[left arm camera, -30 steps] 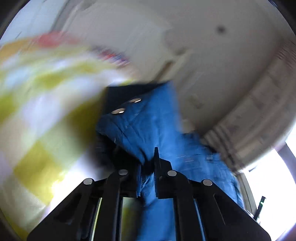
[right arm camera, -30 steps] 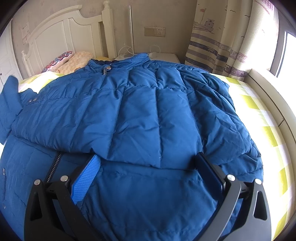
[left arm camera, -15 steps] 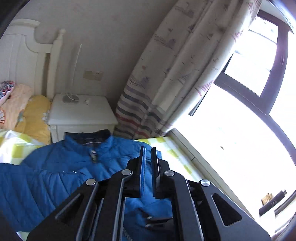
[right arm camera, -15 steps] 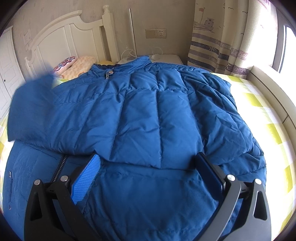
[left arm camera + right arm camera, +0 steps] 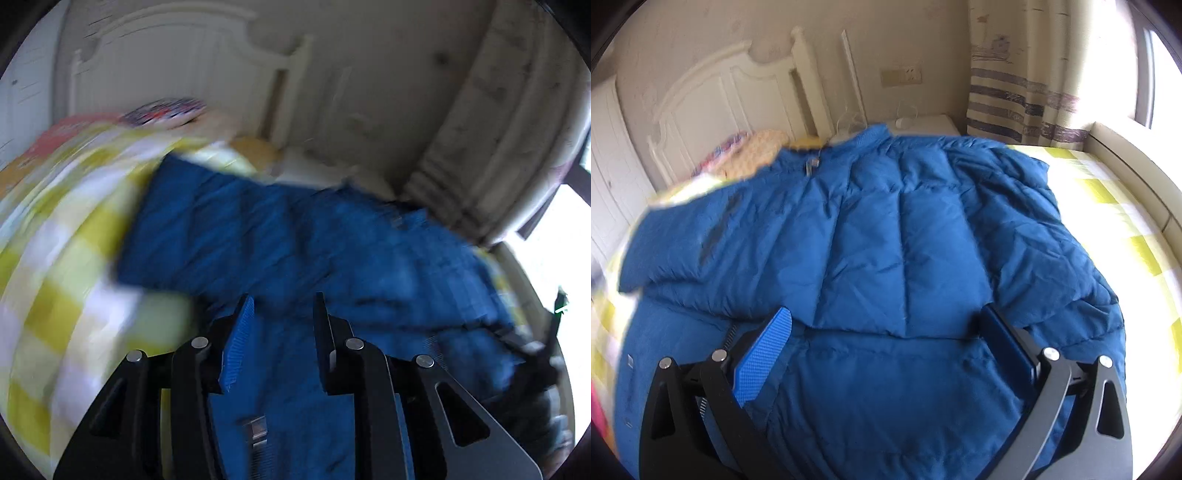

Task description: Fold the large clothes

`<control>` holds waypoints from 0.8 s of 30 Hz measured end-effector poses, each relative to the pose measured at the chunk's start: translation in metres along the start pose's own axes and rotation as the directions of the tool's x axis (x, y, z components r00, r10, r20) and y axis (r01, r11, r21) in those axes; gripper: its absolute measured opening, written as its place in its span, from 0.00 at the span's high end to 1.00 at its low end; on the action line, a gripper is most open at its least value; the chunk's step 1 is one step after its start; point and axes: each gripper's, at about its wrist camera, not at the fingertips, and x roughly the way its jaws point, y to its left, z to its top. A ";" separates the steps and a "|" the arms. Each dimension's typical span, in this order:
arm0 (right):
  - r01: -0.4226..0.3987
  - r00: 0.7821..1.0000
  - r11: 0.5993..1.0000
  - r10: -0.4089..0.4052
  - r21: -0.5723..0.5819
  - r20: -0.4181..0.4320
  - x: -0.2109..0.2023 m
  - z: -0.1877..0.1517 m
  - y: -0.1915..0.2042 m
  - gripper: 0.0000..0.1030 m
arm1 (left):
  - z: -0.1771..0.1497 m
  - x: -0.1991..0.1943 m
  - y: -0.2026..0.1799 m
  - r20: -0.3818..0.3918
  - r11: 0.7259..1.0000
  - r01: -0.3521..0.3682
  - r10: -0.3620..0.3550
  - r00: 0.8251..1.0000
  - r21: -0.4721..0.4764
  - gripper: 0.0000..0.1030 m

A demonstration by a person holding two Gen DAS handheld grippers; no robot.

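Progress looks partial, by my reading: your one blue puffer jacket (image 5: 905, 236) lies spread on the yellow-checked bed (image 5: 1108, 192) with what seems to be its left sleeve (image 5: 713, 236) already laid across the chest, while the right side and the lengthwise folds look not yet done. You have two grippers in play, the right gripper (image 5: 886, 325) with fingers spread wide over the hem and gripping nothing, the left gripper (image 5: 282, 306) with fingers parted over blue fabric, apparently empty though blur hides contact. Count also one headboard (image 5: 713, 99), two pillows (image 5: 757, 147), one striped curtain (image 5: 1027, 92).
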 end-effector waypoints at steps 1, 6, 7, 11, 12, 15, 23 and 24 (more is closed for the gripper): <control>-0.005 0.999 0.999 0.004 0.034 0.032 -0.007 0.001 -0.006 0.09 | -0.009 0.006 0.011 -0.011 1.000 -0.024 0.024 1.000 -0.011 0.84; -0.298 0.948 0.931 0.263 0.209 0.180 -0.043 0.005 -0.016 0.17 | -0.039 0.041 0.029 -0.085 0.995 -0.094 0.091 0.992 -0.027 0.73; -0.346 0.935 0.919 0.320 0.190 0.156 -0.043 0.007 -0.004 0.17 | -0.038 0.044 0.030 -0.094 0.996 -0.088 0.085 0.992 -0.027 0.33; -0.420 0.904 0.896 0.428 0.143 -0.023 -0.016 0.013 0.064 0.17 | -0.040 0.038 0.035 -0.047 0.999 0.000 -0.002 0.999 -0.046 0.04; -0.443 0.888 0.883 0.455 0.153 -0.057 -0.006 0.013 0.079 0.17 | -0.041 0.037 0.037 -0.036 0.998 0.016 -0.018 0.999 -0.056 0.04; -0.499 0.836 0.839 0.532 0.219 -0.135 0.027 0.011 0.123 0.19 | -0.042 0.035 0.042 -0.029 0.996 0.022 -0.024 0.999 -0.085 0.04; -0.401 0.880 0.857 0.459 0.324 -0.125 0.080 0.019 0.173 0.28 | -0.043 0.022 0.047 0.005 0.995 0.034 -0.033 0.999 -0.097 0.04; -0.394 0.884 0.855 0.453 0.336 -0.114 0.083 0.020 0.173 0.38 | -0.043 0.022 0.047 0.002 0.995 0.033 -0.033 0.999 -0.096 0.04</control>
